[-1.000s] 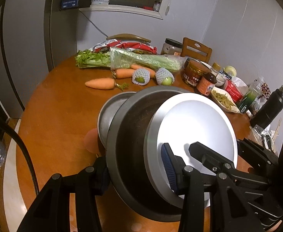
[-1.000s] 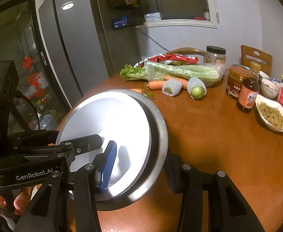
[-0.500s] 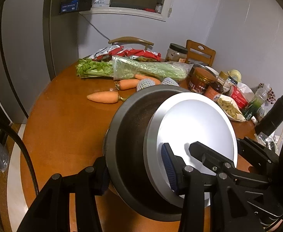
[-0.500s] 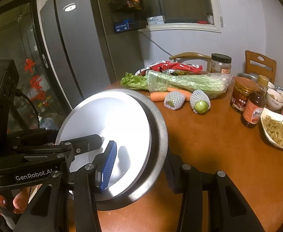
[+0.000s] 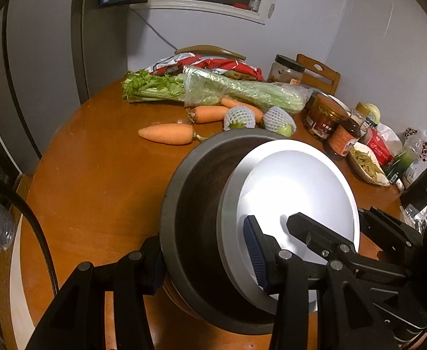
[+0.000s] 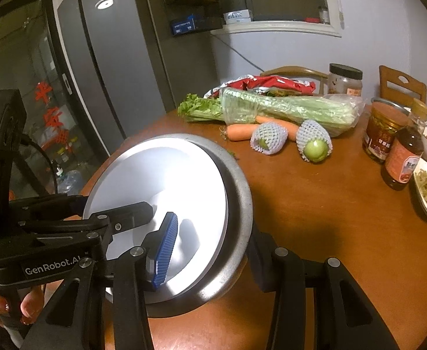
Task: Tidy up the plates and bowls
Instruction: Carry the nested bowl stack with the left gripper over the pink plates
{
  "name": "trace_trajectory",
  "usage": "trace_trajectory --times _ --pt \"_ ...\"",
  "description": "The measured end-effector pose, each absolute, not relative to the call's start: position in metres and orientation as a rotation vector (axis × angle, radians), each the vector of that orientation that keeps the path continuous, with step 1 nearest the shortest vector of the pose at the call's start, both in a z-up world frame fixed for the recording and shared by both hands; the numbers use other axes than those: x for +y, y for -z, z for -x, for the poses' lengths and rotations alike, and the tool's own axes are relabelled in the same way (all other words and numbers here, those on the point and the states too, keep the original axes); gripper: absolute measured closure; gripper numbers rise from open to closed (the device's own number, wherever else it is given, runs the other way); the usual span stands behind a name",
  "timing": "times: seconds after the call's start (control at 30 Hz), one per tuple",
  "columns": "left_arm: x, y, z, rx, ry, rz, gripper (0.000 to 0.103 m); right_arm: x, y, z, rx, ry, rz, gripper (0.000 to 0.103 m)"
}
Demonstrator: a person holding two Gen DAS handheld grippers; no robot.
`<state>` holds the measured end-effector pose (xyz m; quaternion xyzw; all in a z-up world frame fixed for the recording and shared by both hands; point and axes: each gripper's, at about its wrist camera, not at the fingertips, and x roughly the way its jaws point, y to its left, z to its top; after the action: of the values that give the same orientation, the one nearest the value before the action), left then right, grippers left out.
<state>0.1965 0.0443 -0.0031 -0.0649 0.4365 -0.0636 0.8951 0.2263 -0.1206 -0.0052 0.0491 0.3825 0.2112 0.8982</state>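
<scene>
Both grippers clamped on one stack — white plate nested in a grey metal bowl, held tilted above the wooden table.

Left gripper (image 5: 204, 250) is closed across the rim of the stack: its blue-padded finger bears on the face of the white plate (image 5: 298, 192), the other finger on the outer wall of the grey bowl (image 5: 196, 198). Right gripper (image 6: 210, 248) grips the same stack from the opposite side, blue pad on the plate (image 6: 155, 180), outer finger behind the bowl rim (image 6: 241, 195). The stack stands steeply on edge over the near part of the table (image 6: 330, 218). Beyond it lie a carrot (image 5: 166, 134), bagged celery (image 5: 242, 93) and two net-wrapped fruits (image 6: 314, 140); jars, a sauce bottle (image 6: 403, 157) and a dish of food stand further right.
</scene>
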Motion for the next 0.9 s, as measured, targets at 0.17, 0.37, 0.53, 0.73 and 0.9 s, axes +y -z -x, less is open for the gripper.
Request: trace_trajectory --times 0.17,0.37,0.53,0.73,0.9 --pt "0.045 0.009 -0.202 0.915 0.115 0.125 0.056 -0.118 0.011 -0.234 0.8 -0.437 -0.104 0.056" --pt "0.047 0.015 -0.204 0.922 0.108 0.117 0.056 -0.114 0.019 -0.237 0.816 -0.439 -0.097 0.056" --pt "0.047 0.018 -0.205 0.926 0.1 0.098 0.056 -0.113 0.024 -0.24 0.829 -0.443 -0.099 0.056" --pt "0.047 0.024 -0.206 0.949 0.101 0.107 0.055 -0.112 0.026 -0.239 0.826 -0.434 -0.084 0.056" --pt "0.047 0.029 -0.205 0.956 0.079 0.089 0.055 -0.109 0.027 -0.238 0.804 -0.429 -0.06 0.056"
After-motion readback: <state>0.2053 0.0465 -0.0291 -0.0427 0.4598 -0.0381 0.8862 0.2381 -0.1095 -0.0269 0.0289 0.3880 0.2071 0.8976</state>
